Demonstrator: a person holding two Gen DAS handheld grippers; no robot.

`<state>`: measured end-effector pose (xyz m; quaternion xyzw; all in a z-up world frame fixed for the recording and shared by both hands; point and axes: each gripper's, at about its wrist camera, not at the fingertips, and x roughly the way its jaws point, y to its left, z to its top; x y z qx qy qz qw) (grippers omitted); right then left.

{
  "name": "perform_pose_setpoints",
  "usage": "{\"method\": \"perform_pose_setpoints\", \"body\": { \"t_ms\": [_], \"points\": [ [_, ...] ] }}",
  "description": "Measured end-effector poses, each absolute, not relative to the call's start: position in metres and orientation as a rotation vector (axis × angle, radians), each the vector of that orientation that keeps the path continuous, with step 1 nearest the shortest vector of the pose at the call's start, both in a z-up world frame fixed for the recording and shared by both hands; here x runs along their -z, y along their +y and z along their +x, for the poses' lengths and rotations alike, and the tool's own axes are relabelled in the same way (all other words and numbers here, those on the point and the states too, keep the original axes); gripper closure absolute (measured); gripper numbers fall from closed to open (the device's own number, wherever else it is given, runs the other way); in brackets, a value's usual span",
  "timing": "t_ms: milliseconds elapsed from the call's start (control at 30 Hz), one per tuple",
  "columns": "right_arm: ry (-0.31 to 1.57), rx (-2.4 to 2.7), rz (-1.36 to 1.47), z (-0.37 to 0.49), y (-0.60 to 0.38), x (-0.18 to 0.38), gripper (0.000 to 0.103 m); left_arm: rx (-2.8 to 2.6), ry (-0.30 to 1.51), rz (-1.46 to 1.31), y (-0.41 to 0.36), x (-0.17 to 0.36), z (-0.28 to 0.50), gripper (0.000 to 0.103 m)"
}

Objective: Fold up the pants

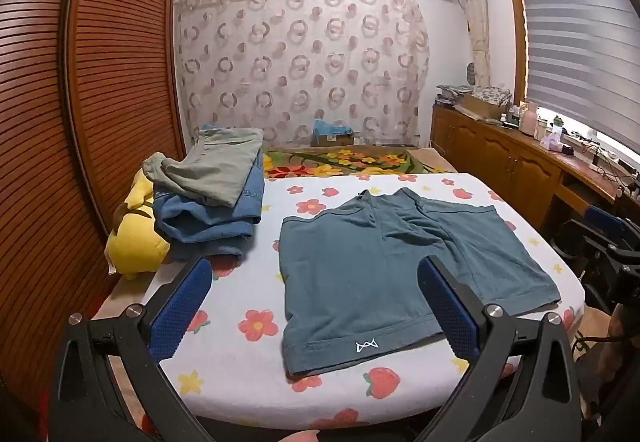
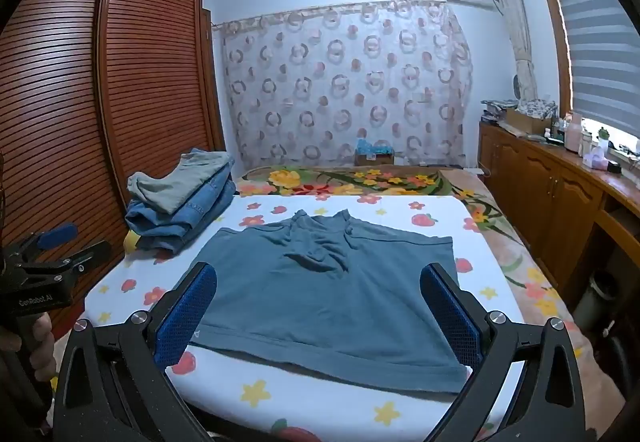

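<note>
Teal shorts [image 1: 384, 266] lie spread flat on the flower-print bed sheet [image 1: 240, 362], leg hems toward me, waistband away. A small white logo sits on the near left hem. My left gripper [image 1: 316, 274] hovers open above the near left part of the shorts, nothing between its blue pads. My right gripper [image 2: 318, 278] is open too, above the near edge of the shorts [image 2: 328, 290], holding nothing. The left gripper [image 2: 76, 238] also shows at the left edge of the right wrist view, held by a hand.
A pile of folded clothes [image 1: 216, 194], grey-green on denim, sits at the sheet's far left beside a yellow plush [image 1: 132, 238]. A slatted wooden wardrobe [image 1: 80, 122] stands along the left. Wooden cabinets [image 2: 560, 194] with clutter line the right. A floral blanket [image 2: 360, 178] lies beyond the sheet.
</note>
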<state>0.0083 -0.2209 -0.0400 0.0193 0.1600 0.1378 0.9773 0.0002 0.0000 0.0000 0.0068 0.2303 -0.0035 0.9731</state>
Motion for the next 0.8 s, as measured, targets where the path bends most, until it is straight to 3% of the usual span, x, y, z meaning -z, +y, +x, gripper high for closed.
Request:
{"method": "perform_pose_setpoints", "body": {
  "t_ms": [800],
  "points": [
    [0.326, -0.279, 0.038, 0.0055, -0.2209, 0.0374, 0.001, 0.011, 0.459, 0.004, 0.0006, 0.0007, 0.0003, 0.0]
  ]
}}
